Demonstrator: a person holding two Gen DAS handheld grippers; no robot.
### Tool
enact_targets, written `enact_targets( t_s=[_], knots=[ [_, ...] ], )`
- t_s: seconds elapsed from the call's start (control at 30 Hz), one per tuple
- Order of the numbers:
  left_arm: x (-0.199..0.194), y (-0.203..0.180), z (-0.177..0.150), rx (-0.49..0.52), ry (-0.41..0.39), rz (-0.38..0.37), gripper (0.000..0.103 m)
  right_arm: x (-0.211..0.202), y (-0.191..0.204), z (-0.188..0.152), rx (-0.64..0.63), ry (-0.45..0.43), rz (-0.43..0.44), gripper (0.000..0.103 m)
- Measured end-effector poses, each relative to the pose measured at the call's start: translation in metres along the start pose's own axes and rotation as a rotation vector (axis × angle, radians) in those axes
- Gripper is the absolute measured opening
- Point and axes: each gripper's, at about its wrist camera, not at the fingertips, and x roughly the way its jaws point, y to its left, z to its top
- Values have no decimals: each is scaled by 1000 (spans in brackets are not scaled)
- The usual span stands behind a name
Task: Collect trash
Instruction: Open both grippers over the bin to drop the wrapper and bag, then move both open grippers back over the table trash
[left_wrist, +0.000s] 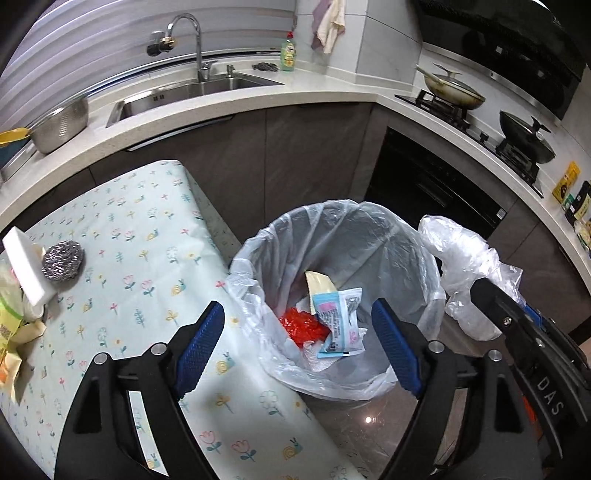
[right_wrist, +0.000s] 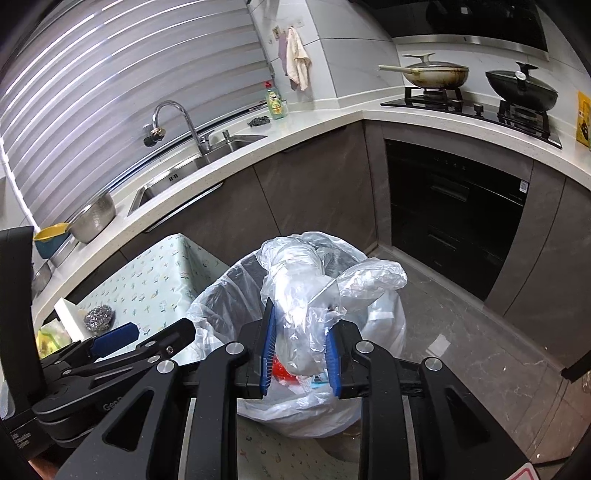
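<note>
Trash (left_wrist: 334, 325), a red wrapper and packets, lies in the lined bin (left_wrist: 406, 251) beside the table (left_wrist: 147, 229). Left gripper (left_wrist: 299, 347) hangs released above it; right gripper (right_wrist: 301, 349) clenches a crumpled plastic bag (right_wrist: 295, 295).

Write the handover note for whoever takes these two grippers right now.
Left gripper: open, empty, over the lined trash bin.
Right gripper: shut on a crumpled clear plastic bag, held above the bin.
Done: blue-white wrapper and red plastic scrap lie in the bin.
Left: drop the bag; yellow packaging remains on the floral tablecloth.
</note>
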Motion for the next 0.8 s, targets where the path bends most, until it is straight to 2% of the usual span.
enact_targets(
  t_s=[0.17,0.3,0.33,0.8],
  knots=[
    [-10,17,2,-44,-26,34,82,4,18,9,-36,-24,6,28],
    [-15,33,3,-79,-37,50,83,5,29,18,-47,-52,12,51],
    [-17,37,3,-88,-39,55,83,5,32,20,-52,-60,12,54],
    [-43,89,-3,-182,-79,115,84,-12,85,22,-119,-86,81,55]
  ],
)
